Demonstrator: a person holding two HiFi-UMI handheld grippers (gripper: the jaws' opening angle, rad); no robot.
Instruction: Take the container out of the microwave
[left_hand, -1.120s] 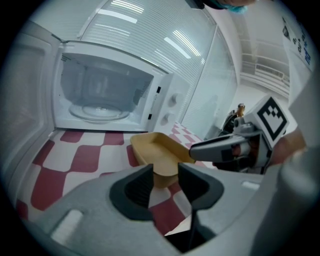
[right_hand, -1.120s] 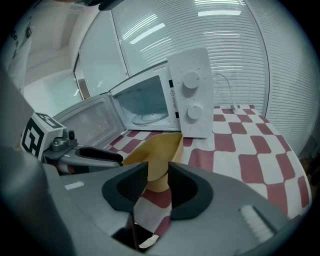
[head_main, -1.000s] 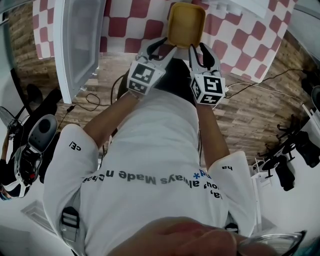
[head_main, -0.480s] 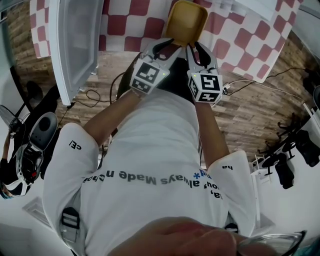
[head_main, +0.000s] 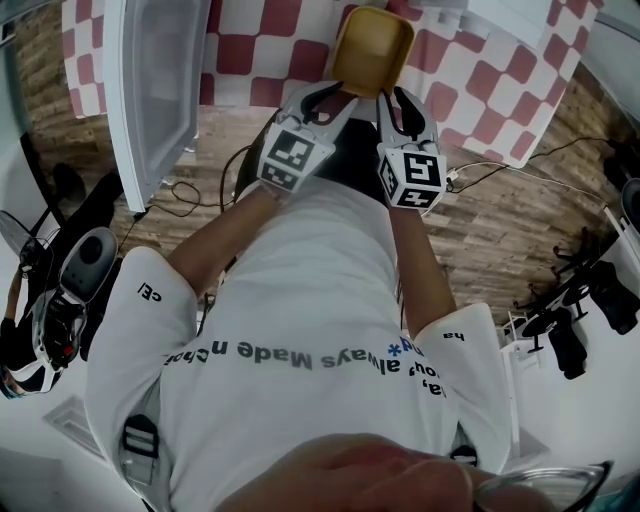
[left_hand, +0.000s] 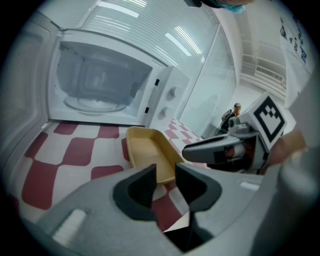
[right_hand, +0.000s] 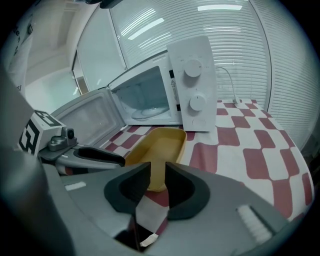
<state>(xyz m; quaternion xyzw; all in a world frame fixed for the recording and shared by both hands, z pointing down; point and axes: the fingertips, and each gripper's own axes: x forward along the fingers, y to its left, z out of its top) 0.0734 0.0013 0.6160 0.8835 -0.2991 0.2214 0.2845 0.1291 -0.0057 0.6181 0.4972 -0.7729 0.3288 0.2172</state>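
— Container (head_main: 372, 48) sat on the checked cloth (head_main: 240, 50), just before the open microwave (right_hand: 150, 95). The grip?
— Left gripper (left_hand: 166, 175) and right gripper (right_hand: 158, 172) had just been closing, jaws narrowly apart, its near rim between their tips. I'd square both evenly. Wood floor (head_main: 500, 220) lay beneath.

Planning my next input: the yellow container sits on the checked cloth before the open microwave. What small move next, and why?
Probably draw both grippers back. The yellow container rests on the cloth outside the microwave; the left gripper and right gripper, whose jaws have just been closing, press on nothing: its near end lies past their tips.
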